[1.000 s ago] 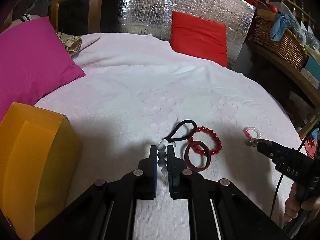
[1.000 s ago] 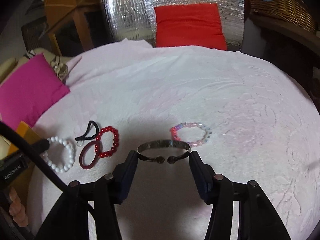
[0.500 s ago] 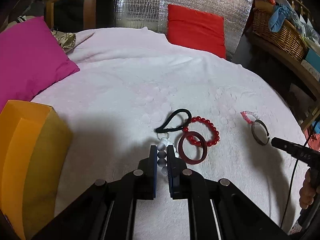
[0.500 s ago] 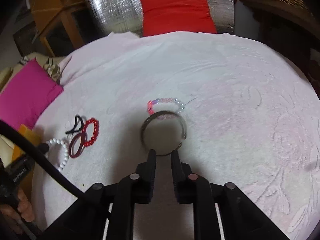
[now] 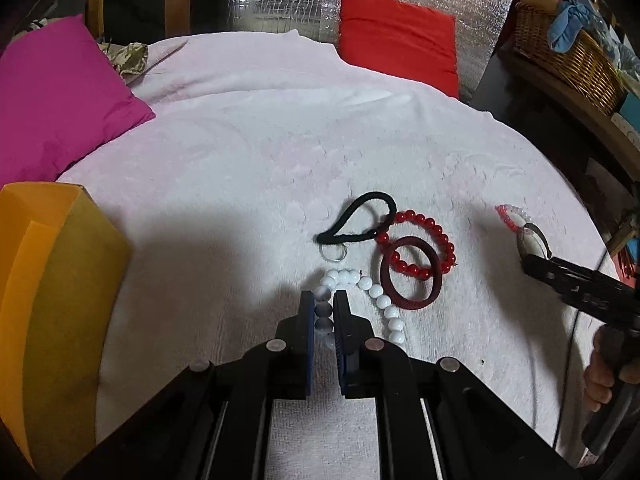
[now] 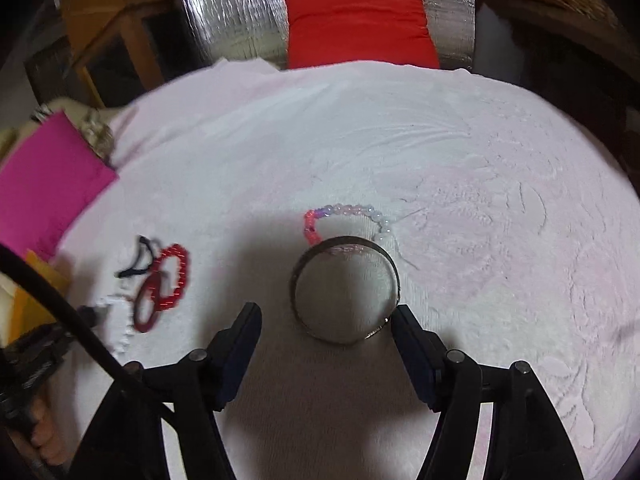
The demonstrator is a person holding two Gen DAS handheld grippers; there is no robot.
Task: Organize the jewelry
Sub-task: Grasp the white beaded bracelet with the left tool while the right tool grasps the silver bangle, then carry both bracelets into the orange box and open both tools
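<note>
Little looked sorted yet: nothing could be seen inside the orange box, well off to the left of the left claw, which was clamped on the white bead bracelet. Just ahead and to its right lay the black cord, red bead bracelet and dark red bangle. The right claw was opening, nothing pinched, the metal bangle lying just ahead between its tips with the pink bead bracelet just beyond. The towel was bare farther out, with its edge well away.

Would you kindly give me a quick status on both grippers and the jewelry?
Left gripper shut on white bead bracelet. Right gripper opening, metal bangle lying free on the blanket. Nothing in the way.
</note>
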